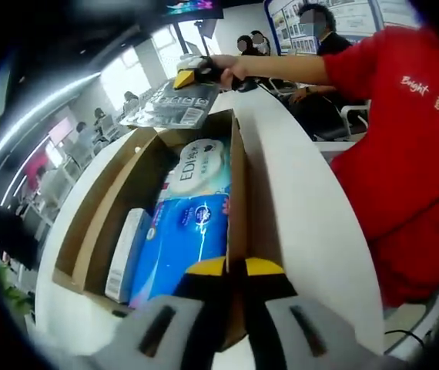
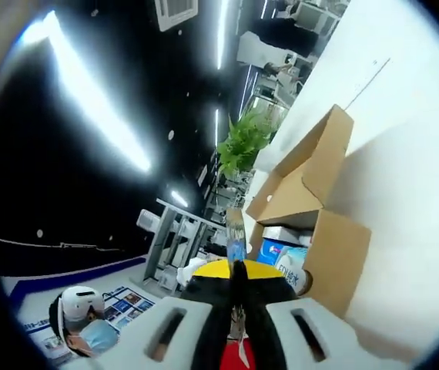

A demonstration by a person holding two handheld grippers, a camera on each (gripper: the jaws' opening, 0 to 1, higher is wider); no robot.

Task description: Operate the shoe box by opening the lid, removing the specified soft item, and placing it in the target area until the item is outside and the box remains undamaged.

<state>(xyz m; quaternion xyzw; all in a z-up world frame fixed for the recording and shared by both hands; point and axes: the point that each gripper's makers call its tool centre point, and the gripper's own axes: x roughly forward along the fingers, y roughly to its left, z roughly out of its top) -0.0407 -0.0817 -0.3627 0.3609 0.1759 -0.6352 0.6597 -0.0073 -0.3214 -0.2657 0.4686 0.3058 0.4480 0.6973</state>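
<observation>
Shoe box (image 1: pixel 88 231): open cardboard box on the white desk (image 1: pixel 296 208), flaps spread outward.
Left gripper (image 1: pixel 233 289): jaws clenched on the box's right wall edge.
Right gripper (image 2: pixel 235 297): jaws pinched on a thin silver packet (image 2: pixel 236 231), raised above the box (image 2: pixel 320 193).
Contents: blue tissue pack (image 1: pixel 189 231), EDI wipes pack (image 1: pixel 204 166), white carton (image 1: pixel 123 254) along the left wall.
Surroundings: person in a red shirt (image 1: pixel 412 154) close beside the desk's right edge; a green plant (image 2: pixel 244 142) beyond the box.
Open room: bare desk right of the box.
</observation>
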